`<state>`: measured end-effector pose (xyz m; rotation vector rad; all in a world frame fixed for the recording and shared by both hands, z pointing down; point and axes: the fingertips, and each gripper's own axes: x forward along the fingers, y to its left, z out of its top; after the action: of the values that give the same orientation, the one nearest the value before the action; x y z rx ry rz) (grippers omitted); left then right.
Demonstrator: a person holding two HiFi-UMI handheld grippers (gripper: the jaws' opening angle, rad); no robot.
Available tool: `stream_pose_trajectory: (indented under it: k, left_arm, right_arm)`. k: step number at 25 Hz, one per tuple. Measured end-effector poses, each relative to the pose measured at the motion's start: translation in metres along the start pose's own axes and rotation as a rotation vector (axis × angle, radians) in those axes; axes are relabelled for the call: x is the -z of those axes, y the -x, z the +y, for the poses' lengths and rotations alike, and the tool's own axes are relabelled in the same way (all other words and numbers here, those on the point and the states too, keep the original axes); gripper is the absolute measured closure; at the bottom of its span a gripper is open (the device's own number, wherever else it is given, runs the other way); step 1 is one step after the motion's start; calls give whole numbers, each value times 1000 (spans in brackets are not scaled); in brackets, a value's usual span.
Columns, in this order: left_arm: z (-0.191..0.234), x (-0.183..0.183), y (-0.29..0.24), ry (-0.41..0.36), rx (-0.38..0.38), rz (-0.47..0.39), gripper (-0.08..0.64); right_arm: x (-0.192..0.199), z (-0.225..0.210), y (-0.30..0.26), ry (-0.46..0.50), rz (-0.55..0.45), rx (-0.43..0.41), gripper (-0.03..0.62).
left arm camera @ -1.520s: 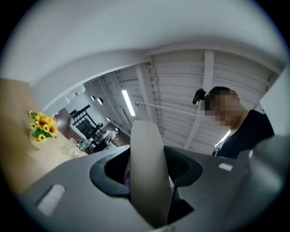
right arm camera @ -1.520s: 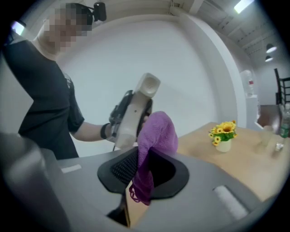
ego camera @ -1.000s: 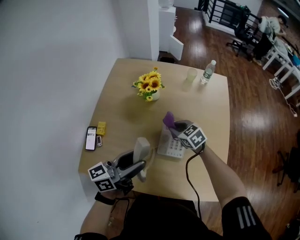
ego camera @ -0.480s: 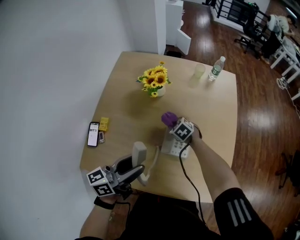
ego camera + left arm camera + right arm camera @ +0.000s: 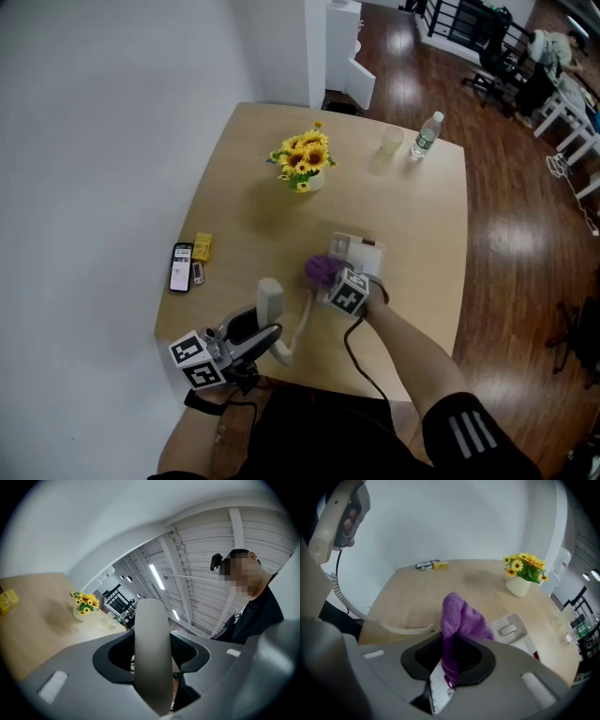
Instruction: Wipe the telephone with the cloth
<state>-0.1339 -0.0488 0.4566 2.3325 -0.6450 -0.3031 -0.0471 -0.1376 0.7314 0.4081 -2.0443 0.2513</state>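
Your right gripper, pinching the cloth, now sits lower-left of the base; the cord of the handset clamped in your left gripper may snag it.

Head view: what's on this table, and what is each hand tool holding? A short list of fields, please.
Left gripper: shut on the telephone handset, held upright, off its base
Right gripper: shut on the purple cloth, at the near-left edge of the telephone base; contact unclear
Cord: coiled, hanging from the handset
Also on the table: sunflowers, cup, water bottle, mobile phone, small yellow item
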Motion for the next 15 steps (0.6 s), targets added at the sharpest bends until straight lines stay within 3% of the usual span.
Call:
stream_pose_trajectory:
  k: [8,12,15]
  left_arm:
    - [11,14,2,2,-47,32,341]
    - [13,20,4,8,-65,43,341]
    - [13,24,4,13,-77,52,341]
  right_arm:
    - [22,59,-14,16,19,-39,522]
    - [20,60,-13,-61,14,-56,522]
    - [28,64,-9,-190,10,-113,522]
